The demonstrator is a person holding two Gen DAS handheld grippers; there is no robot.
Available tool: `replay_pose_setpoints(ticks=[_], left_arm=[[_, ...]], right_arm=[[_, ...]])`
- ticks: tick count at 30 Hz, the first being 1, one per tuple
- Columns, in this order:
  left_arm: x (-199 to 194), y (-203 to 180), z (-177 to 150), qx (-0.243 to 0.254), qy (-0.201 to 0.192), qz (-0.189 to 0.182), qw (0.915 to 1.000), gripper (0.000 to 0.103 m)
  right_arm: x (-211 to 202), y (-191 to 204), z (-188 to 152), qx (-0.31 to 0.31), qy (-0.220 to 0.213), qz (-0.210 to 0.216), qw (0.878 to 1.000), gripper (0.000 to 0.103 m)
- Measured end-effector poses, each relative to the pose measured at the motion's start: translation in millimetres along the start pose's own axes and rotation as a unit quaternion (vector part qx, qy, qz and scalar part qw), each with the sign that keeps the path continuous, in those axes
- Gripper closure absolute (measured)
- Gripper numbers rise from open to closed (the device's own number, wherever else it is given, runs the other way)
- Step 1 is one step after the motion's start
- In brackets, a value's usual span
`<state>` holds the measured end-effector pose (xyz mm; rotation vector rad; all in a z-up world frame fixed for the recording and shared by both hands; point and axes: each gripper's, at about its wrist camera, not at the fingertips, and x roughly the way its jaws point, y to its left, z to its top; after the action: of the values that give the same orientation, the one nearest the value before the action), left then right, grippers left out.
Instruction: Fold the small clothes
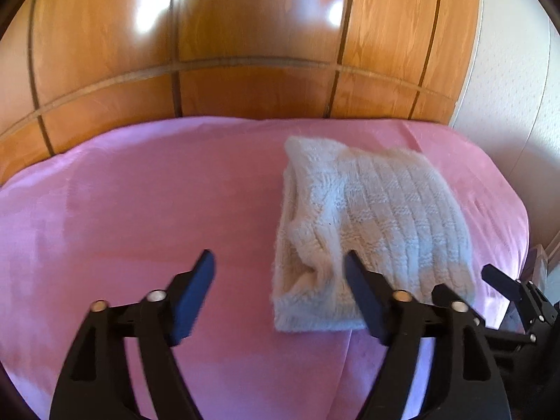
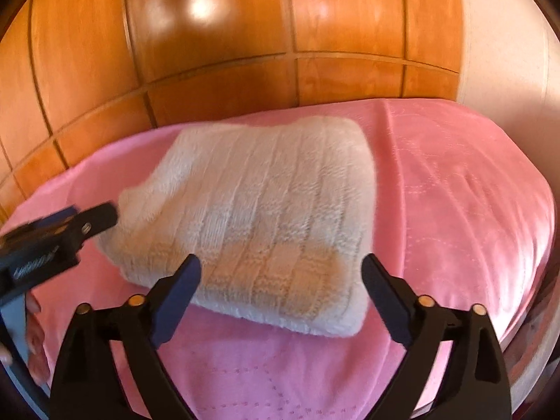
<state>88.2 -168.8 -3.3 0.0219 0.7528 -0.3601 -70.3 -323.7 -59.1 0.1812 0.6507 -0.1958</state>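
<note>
A white knit garment [image 1: 378, 210] lies folded into a thick rectangle on the pink bed cover [image 1: 140, 192]. My left gripper [image 1: 280, 257] hovers open over the garment's near left corner, one finger above the bare cover and the other above the knit, nothing pressed between them. In the right wrist view the same folded garment [image 2: 266, 203] fills the middle. My right gripper [image 2: 281, 260] stands open wide above its near edge, gripping nothing. The left gripper [image 2: 105, 213] shows at the garment's left side, and the right gripper [image 1: 462, 280] shows at its near right corner.
Glossy wooden panelling [image 1: 245, 35] rises behind the bed. A white wall [image 1: 507, 105] stands at the right, where the bed's edge [image 2: 532, 280] drops off. Bare pink cover [image 2: 455, 192] lies right of the garment. Fingers of a hand [image 2: 33, 315] show at lower left.
</note>
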Motion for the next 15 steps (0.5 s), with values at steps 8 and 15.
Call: replay_pose_setpoints(ticks=[8,15], left_arm=[[-42.1,11.2,-17.6,-0.004,-0.038,0.038,0.9986,0.01],[-58.2,15.0,-25.4,-0.012,-0.05,0.045,0.9976,0.005]], right_arm=[[-26.3,-0.5,11.4,0.059,-0.025,-0.061,0.996,0.002],[-54.7,26.4,10.0,0.024,-0.073,-0.112,0.991,0.002]])
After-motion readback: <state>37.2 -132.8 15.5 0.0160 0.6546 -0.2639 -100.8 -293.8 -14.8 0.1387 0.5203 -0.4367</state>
